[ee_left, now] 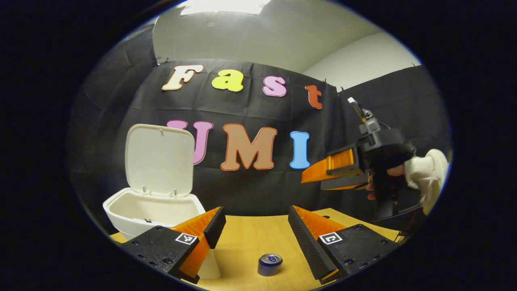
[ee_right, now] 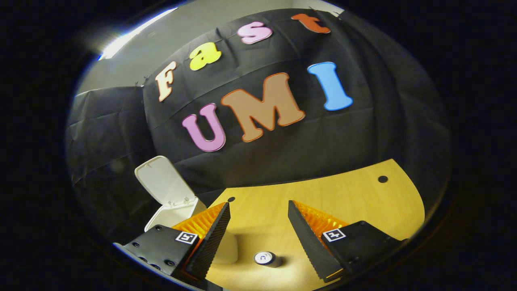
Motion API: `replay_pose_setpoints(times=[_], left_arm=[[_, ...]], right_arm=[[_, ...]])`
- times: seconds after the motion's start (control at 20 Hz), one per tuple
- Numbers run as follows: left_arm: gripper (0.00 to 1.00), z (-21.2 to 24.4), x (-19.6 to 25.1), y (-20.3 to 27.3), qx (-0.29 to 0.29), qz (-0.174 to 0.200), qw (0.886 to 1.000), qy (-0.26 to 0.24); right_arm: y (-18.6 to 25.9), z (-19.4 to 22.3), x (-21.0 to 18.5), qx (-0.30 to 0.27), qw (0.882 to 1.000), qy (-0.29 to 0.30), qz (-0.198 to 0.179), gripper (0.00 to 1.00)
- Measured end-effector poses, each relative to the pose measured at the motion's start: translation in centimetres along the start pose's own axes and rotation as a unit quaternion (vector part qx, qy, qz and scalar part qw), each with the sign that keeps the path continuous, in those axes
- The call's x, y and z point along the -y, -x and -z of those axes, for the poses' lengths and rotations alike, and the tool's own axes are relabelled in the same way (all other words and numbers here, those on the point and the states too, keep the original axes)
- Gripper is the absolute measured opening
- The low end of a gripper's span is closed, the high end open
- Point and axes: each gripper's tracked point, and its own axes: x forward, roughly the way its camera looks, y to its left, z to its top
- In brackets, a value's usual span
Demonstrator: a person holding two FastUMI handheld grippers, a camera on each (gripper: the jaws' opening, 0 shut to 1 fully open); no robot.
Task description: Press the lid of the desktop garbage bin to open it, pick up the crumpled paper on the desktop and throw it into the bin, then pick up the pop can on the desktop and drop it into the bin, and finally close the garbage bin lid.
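Between my left gripper [ee_left: 254,230] fingers, spread wide and empty, the pop can [ee_left: 270,264] stands upright on the desk [ee_left: 250,242]: light, thin-walled, slick, so I'd squeeze mid-body. Bin [ee_left: 153,210] open, left. Right gripper [ee_right: 258,226] also wide, empty.

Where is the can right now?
In both gripper views the can stands upright on the table, low centre between open fingers, right of the open bin.

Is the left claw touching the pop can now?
Apart. In the left gripper view the pop can stands on the table between the open fingers of the left claw, with bare wood visible on both sides of it.
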Motion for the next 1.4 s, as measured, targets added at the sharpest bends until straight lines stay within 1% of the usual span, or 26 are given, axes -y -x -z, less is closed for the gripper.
replay_pose_setpoints(times=[0.05,0.1,0.15,0.2,0.3,0.4,0.45,0.5,0.55,0.75,0.85,0.95,1.0,1.15,1.25,1.4], left_arm=[[0.93,1.8,0.5,-0.9,-0.013,0.008,1.000,0.001],[0.93,3.8,0.9,-1.7,-0.029,0.012,1.000,-0.002],[0.94,5.8,1.2,-2.4,-0.043,0.016,0.999,-0.004],[0.94,7.5,1.5,-3.1,-0.053,0.020,0.998,-0.007],[0.94,11.1,1.7,-4.3,-0.079,0.022,0.997,-0.011],[0.94,13.8,1.7,-5.1,-0.098,0.021,0.995,-0.008],[0.94,15.2,1.8,-5.6,-0.108,0.019,0.994,-0.005],[0.94,16.4,1.8,-5.9,-0.118,0.017,0.993,-0.003],[0.94,17.8,1.8,-6.2,-0.127,0.015,0.992,-0.003],[0.94,22.6,1.8,-6.5,-0.170,0.003,0.985,-0.010],[0.94,24.1,1.7,-6.4,-0.189,-0.004,0.982,-0.009],[0.94,25.1,1.7,-6.5,-0.200,-0.012,0.980,-0.009],[0.79,24.7,1.7,-6.8,-0.198,-0.014,0.980,-0.015],[0.78,25.0,1.8,-6.7,-0.203,-0.007,0.979,-0.021],[0.78,23.7,1.7,-6.8,-0.198,-0.005,0.980,-0.018],[0.78,20.4,1.4,-7.5,-0.182,-0.001,0.983,-0.020]], right_arm=[[1.2,0.3,1.7,0.002,1.000,-0.011,0.018,0.96],[2.3,0.5,3.2,0.005,0.999,-0.019,0.036,0.92],[3.5,0.8,4.8,0.006,0.998,-0.029,0.054,0.96],[4.5,1.1,6.2,0.006,0.997,-0.042,0.070,0.96],[7.2,1.5,8.7,0.014,0.993,-0.075,0.095,0.96],[8.7,1.9,10.7,0.022,0.988,-0.097,0.119,0.96],[9.4,2.2,11.5,0.022,0.986,-0.105,0.130,0.96],[10.1,2.4,12.4,0.024,0.984,-0.110,0.141,0.92],[10.9,2.8,13.3,0.027,0.981,-0.113,0.152,0.96],[13.4,2.7,15.1,0.038,0.975,-0.115,0.187,0.96],[14.5,3.0,16.0,0.039,0.971,-0.111,0.206,0.96],[15.3,3.1,16.8,0.041,0.968,-0.112,0.219,0.96],[15.5,3.0,17.0,0.042,0.967,-0.113,0.223,0.96],[15.8,2.9,16.9,0.044,0.966,-0.116,0.226,0.96],[15.5,3.1,16.8,0.041,0.967,-0.113,0.224,0.96],[15.1,3.5,16.4,0.035,0.970,-0.110,0.213,0.96]])
